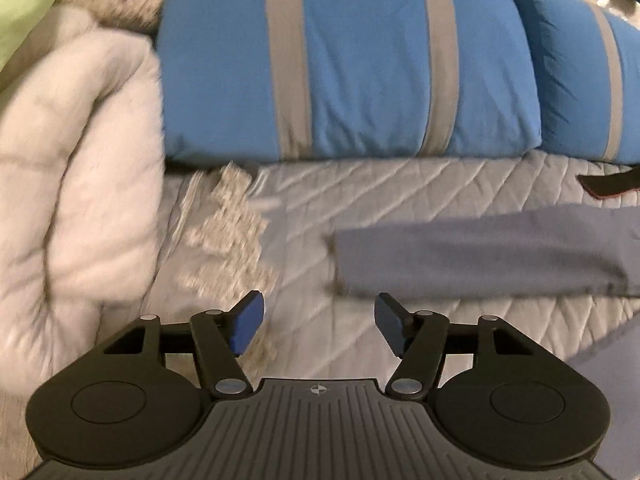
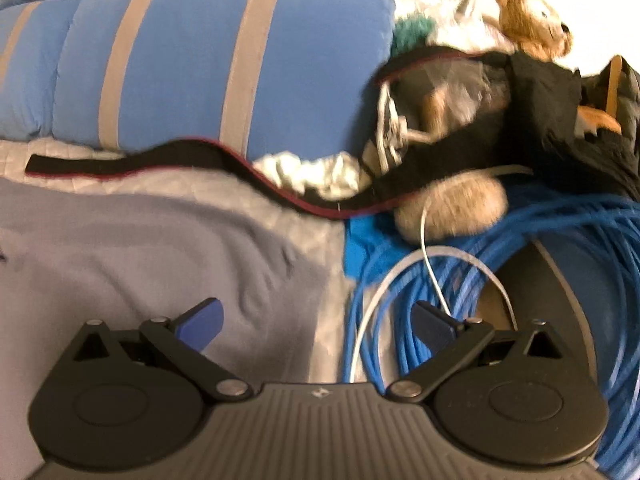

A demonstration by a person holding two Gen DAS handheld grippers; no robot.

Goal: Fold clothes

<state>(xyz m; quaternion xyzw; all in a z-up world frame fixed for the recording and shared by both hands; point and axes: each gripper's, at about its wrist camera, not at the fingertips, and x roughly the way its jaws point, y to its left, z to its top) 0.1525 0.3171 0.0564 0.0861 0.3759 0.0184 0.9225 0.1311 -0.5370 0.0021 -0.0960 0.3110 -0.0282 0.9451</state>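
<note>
A grey-blue garment lies flat on the quilted bed. In the left wrist view one sleeve [image 1: 480,252] stretches left across the quilt, its cuff just ahead and right of my left gripper [image 1: 318,328], which is open and empty above the bedspread. In the right wrist view the garment's body [image 2: 140,248] fills the lower left. My right gripper [image 2: 316,324] is open and empty, with its left finger over the garment's right edge and its right finger over a blue cable coil.
Blue pillows with grey stripes [image 1: 348,60] line the head of the bed. A white fluffy blanket [image 1: 72,180] is on the left. On the right lie a coiled blue cable [image 2: 500,280], a black strap [image 2: 160,164], a black bag [image 2: 500,120] and a teddy bear [image 2: 528,16].
</note>
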